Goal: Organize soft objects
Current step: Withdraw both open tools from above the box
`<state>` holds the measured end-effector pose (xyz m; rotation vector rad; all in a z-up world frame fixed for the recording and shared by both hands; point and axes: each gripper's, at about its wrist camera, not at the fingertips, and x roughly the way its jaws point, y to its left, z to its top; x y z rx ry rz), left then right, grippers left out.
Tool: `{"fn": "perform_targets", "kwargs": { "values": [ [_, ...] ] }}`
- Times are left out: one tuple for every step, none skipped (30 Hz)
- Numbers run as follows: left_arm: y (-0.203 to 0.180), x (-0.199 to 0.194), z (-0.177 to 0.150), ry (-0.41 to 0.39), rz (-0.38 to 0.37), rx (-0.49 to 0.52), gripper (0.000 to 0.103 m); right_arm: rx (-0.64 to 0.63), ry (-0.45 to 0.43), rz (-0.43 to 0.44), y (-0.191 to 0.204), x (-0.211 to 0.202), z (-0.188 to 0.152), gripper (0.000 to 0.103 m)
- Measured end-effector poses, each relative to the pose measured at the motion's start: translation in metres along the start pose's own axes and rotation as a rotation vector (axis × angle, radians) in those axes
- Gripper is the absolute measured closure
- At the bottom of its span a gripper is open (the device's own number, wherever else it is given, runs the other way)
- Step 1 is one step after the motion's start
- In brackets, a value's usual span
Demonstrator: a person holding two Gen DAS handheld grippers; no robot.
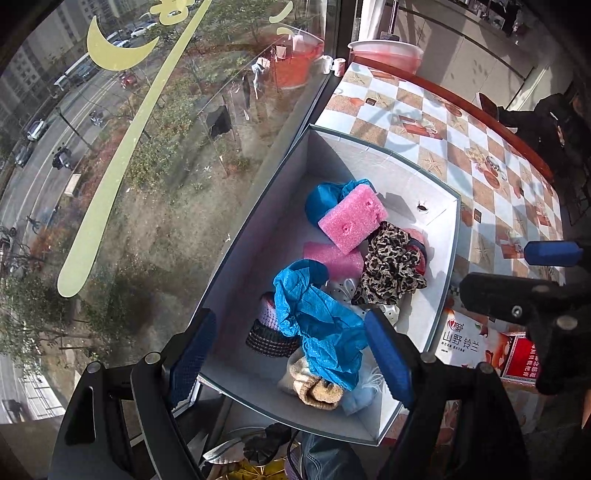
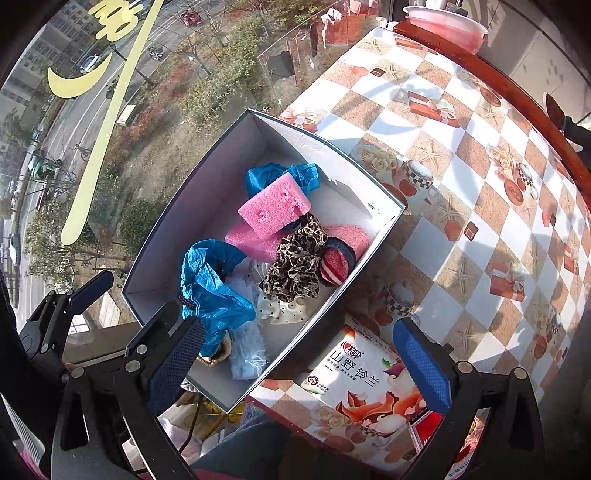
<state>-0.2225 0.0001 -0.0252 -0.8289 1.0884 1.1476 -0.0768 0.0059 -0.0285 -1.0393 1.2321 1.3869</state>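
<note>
A white box [image 1: 447, 236] [image 2: 207, 162] on the table's window edge holds soft things: a pink sponge [image 1: 352, 218] [image 2: 275, 206] on a second pink piece [image 1: 332, 258], crumpled blue covers [image 1: 317, 317] [image 2: 210, 280], a leopard scrunchie [image 1: 391, 269] [image 2: 297, 264], a red striped roll [image 2: 336, 264], a white dotted cloth [image 2: 284, 308], a beige knit piece [image 1: 314, 387]. My left gripper [image 1: 291, 354] is open and empty above the box's near end. My right gripper [image 2: 299, 365] is open and empty above the box's near corner and a tissue pack [image 2: 362, 384]; it also shows in the left wrist view [image 1: 532, 280].
The checkered tablecloth [image 2: 461, 192] runs right of the box, with a wooden edge [image 2: 524, 99]. A pink basin [image 1: 386, 53] [image 2: 447, 22] stands at the far end. A glass window [image 1: 129, 166] borders the left side. The tissue pack [image 1: 469, 343] lies by the box.
</note>
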Motion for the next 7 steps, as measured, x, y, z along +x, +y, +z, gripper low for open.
{"fn": "perform_targets", "kwargs": {
  "values": [
    [-0.0001,0.0002,-0.0003,0.001,-0.001,0.003,0.018,0.002,-0.002,-0.002,0.0007,-0.0007,-0.0002,0.000],
    [-0.0001,0.0003,-0.0007,0.002,-0.002,0.006,0.018,0.004,-0.004,-0.002,0.0012,-0.0012,-0.0009,0.000],
    [0.0004,0.0007,-0.0010,0.001,-0.003,0.010,0.018,0.007,-0.007,-0.003,0.0019,-0.0018,-0.0011,0.000],
    [0.0006,0.0008,-0.0011,-0.001,-0.004,0.014,0.018,0.011,-0.008,-0.004,0.0026,-0.0020,-0.0014,0.000],
    [0.0012,0.0001,-0.0022,-0.011,-0.013,0.020,0.018,0.015,-0.011,-0.004,0.0031,-0.0021,-0.0015,0.000],
    [0.0020,-0.0017,-0.0029,-0.026,-0.031,0.025,0.018,0.020,-0.013,-0.004,0.0034,-0.0019,-0.0019,0.000],
    [0.0041,-0.0032,-0.0028,-0.036,-0.060,0.024,0.018,0.027,-0.012,-0.005,0.0033,-0.0015,-0.0016,0.000]
  ]
}}
